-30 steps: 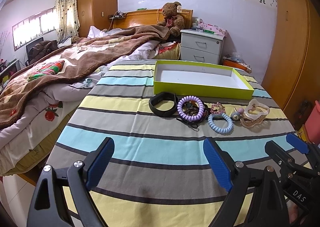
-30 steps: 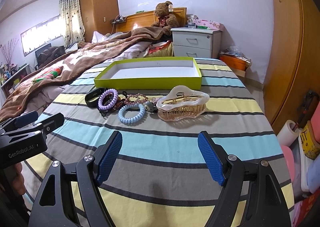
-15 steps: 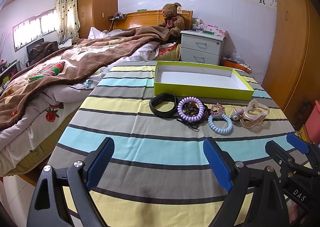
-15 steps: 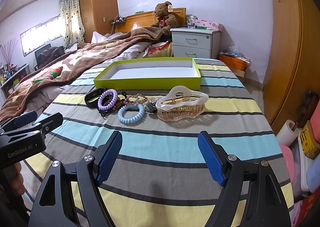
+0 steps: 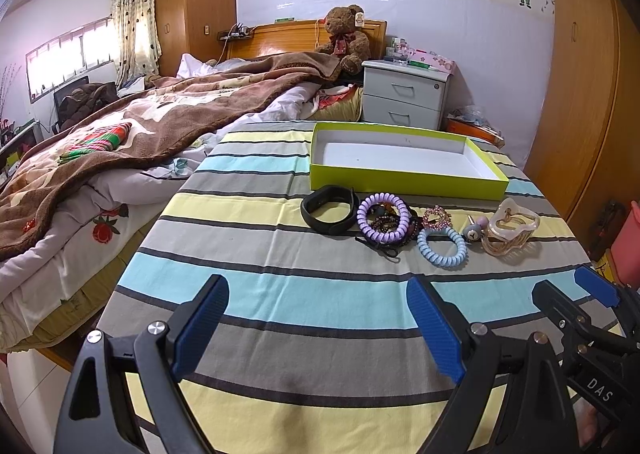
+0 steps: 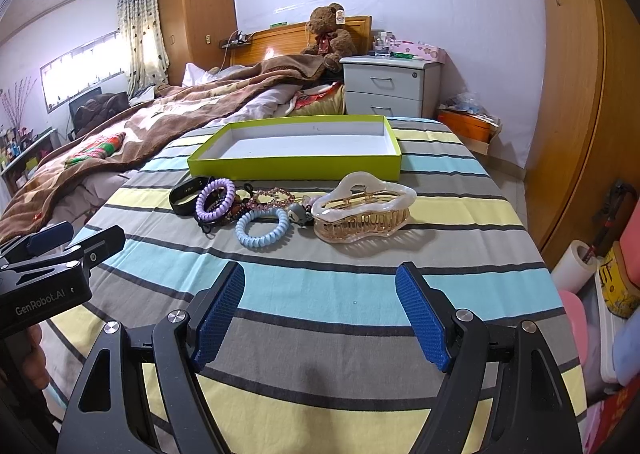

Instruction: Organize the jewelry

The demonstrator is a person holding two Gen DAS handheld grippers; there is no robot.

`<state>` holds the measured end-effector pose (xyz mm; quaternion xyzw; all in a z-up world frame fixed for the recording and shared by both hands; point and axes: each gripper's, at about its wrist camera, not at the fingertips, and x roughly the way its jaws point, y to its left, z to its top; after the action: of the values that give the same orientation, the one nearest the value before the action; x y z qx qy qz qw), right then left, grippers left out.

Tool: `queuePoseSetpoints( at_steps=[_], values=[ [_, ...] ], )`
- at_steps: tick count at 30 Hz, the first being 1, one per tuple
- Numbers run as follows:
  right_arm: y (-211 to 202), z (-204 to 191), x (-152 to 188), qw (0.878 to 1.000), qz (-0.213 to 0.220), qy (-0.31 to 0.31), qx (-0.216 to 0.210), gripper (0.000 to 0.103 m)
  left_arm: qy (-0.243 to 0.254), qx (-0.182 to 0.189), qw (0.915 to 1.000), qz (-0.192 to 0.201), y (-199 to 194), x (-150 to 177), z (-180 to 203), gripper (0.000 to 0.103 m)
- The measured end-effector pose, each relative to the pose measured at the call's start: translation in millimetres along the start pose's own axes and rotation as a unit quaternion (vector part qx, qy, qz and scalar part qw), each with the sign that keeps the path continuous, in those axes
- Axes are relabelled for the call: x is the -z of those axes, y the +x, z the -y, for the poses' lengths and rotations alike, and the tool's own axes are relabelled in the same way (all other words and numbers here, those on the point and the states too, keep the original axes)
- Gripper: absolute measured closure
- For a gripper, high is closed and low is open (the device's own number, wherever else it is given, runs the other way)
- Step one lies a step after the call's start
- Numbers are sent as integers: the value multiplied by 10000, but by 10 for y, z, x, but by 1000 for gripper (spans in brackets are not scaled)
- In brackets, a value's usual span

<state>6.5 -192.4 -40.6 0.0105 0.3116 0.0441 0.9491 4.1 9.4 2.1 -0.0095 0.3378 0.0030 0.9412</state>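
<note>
A row of jewelry lies on the striped tablecloth: a black band (image 5: 329,209), a purple coil tie (image 5: 383,217), a blue coil tie (image 5: 441,247), a pink beaded piece (image 5: 437,217) and a large cream hair claw (image 6: 363,209). Behind them stands an empty lime-green box (image 5: 404,175), also in the right wrist view (image 6: 296,167). My left gripper (image 5: 316,326) is open and empty, well in front of the row. My right gripper (image 6: 320,318) is open and empty, in front of the hair claw. Each gripper shows in the other's view.
The table (image 5: 248,213) stands against a bed with a brown blanket (image 5: 160,125) on the left. A grey nightstand (image 5: 404,97) is behind. A wooden wardrobe (image 6: 576,93) and floor clutter (image 6: 608,278) are to the right.
Both grippers have crept slightly forward toward the jewelry row. Nothing on the table has moved, and both stay open.
</note>
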Motion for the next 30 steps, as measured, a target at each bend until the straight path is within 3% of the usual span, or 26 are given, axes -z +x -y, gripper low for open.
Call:
queuePoseSetpoints(
  at_steps=[16,30],
  values=[
    [6,42,-14,10000,-14,46,25,25,29,-19,10000,2,23,-22,-3,11],
    [270,389,-447,9977,-176,628,179,25,-45,313,9993,-210,289,-345,-232,11]
  ],
)
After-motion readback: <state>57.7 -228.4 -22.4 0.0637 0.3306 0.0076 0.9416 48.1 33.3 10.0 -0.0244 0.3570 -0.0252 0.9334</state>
